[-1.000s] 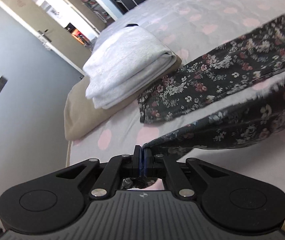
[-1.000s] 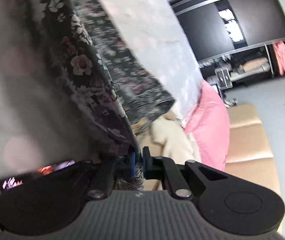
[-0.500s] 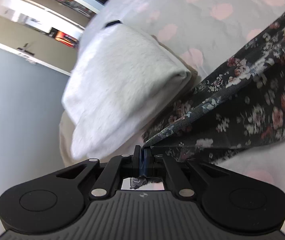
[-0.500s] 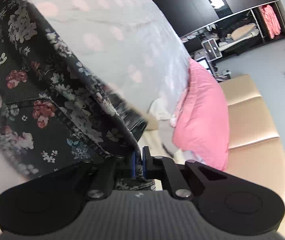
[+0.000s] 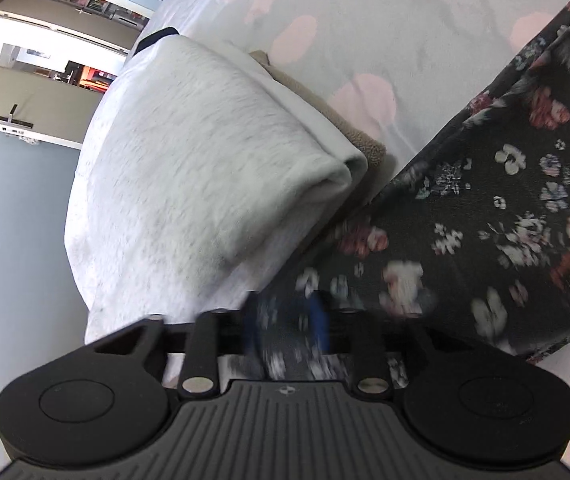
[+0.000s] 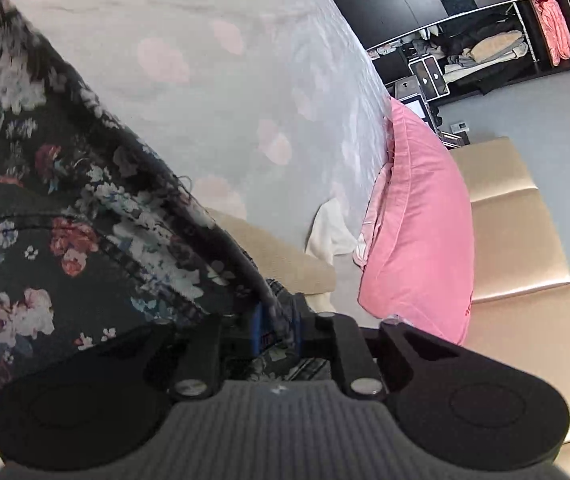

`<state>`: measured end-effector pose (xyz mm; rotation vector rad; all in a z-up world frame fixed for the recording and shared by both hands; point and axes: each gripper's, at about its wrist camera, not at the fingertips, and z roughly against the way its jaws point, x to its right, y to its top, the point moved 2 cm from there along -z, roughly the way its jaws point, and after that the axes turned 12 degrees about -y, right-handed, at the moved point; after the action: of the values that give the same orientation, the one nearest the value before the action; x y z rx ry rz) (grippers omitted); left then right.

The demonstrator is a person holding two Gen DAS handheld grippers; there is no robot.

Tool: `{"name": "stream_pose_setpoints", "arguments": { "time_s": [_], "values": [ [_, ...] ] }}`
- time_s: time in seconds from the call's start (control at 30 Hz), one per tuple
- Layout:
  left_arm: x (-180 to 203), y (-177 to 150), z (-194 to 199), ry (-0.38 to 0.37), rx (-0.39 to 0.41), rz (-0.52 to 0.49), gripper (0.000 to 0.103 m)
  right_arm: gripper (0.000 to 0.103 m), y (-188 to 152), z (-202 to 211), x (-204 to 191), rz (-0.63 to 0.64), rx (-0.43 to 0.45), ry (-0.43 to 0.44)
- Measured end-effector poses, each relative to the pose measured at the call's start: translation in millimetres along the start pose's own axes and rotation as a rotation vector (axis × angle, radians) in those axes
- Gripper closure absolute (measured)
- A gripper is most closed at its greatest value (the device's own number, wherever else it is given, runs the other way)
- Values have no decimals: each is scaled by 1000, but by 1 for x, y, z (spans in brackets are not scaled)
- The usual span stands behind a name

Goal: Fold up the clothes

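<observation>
A dark floral garment (image 5: 485, 216) lies folded over on the bed; it also fills the left of the right wrist view (image 6: 65, 240). My left gripper (image 5: 287, 328) has its jaws apart, with the garment's edge lying loose and blurred between them. My right gripper (image 6: 279, 326) has its jaws slightly parted with the garment's hem still between them. A folded light grey garment (image 5: 189, 184) lies on a beige one (image 5: 349, 128) just left of the floral garment.
The bed sheet (image 6: 225, 80) is pale grey with pink spots. A pink pillow (image 6: 417, 232), a white cloth (image 6: 331, 236) and a beige folded item (image 6: 281, 256) lie by the beige headboard (image 6: 517, 248). A dark wardrobe (image 6: 477, 32) stands beyond.
Both grippers carried the floral garment's edge down onto the bed, folding it over. The left jaws have opened wide, and the right jaws have parted slightly.
</observation>
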<state>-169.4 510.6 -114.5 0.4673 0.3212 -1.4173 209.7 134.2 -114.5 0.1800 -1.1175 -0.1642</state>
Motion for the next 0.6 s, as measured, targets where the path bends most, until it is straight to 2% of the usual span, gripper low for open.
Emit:
{"name": "stream_pose_setpoints", "arguments": {
  "time_s": [0.03,0.07,0.1,0.2,0.3,0.33,0.43,0.53,0.6],
  "values": [
    [-2,-5,3,-12,19,15,60,83,1,1,1,-7,5,-1],
    [-6,-11,9,-26,35,43,60,79,0,3,2,-16,10,-7],
    [-10,-18,14,-40,52,72,60,68,0,5,3,-26,16,-14],
    [-22,-39,30,-82,102,158,57,50,-6,24,14,-82,67,-80],
    [-35,-65,40,-123,141,282,57,46,-15,50,22,-142,109,-137],
    [-37,-73,40,-146,154,335,57,46,-19,60,23,-166,110,-133],
    [-40,-97,35,-220,180,481,56,44,-35,93,22,-260,87,-49],
    [-51,-107,18,-244,187,601,57,43,-52,117,11,-332,50,59],
    [-54,-104,9,-249,186,633,57,43,-60,124,-1,-335,29,100]
  ]
}}
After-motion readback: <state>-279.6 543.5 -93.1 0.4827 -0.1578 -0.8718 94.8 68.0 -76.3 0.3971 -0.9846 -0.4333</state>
